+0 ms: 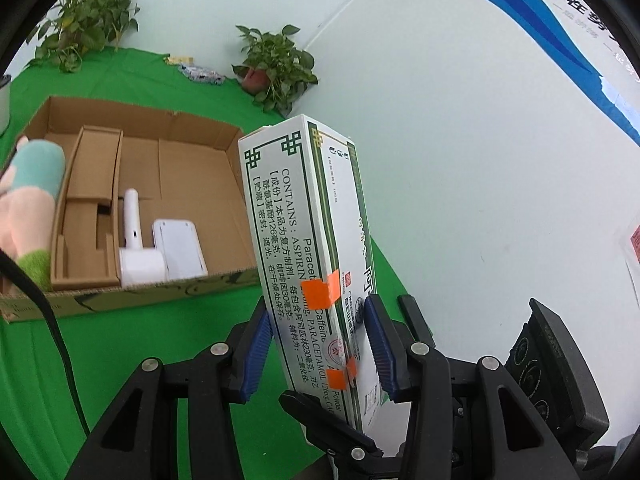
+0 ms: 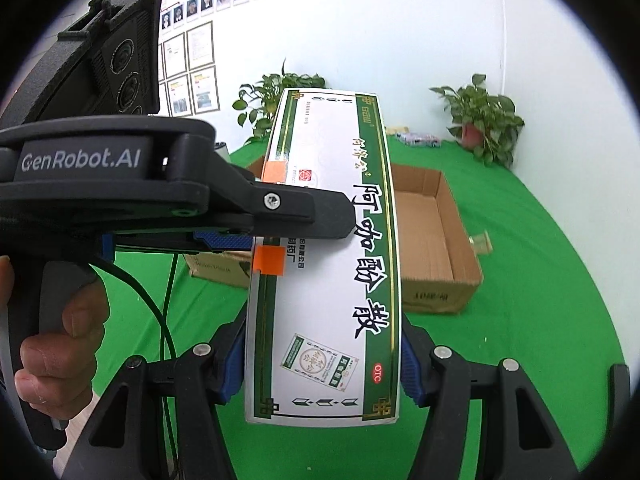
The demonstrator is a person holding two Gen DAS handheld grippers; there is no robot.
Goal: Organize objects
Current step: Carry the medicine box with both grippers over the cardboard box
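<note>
The white and green medicine box (image 2: pixel 328 264) is hanging in the air above the green table (image 2: pixel 540 280), and I am clamping it from two sides: my right gripper (image 2: pixel 322 364) is pinching its wide faces at the near end, my left gripper (image 1: pixel 320 344) its narrow edges. The open cardboard box (image 1: pixel 160 184) is sitting just behind, holding white devices (image 1: pixel 140 248).

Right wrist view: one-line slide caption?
Both hand-held grippers clamp a green-and-white medicine box above the open cardboard box.
</note>
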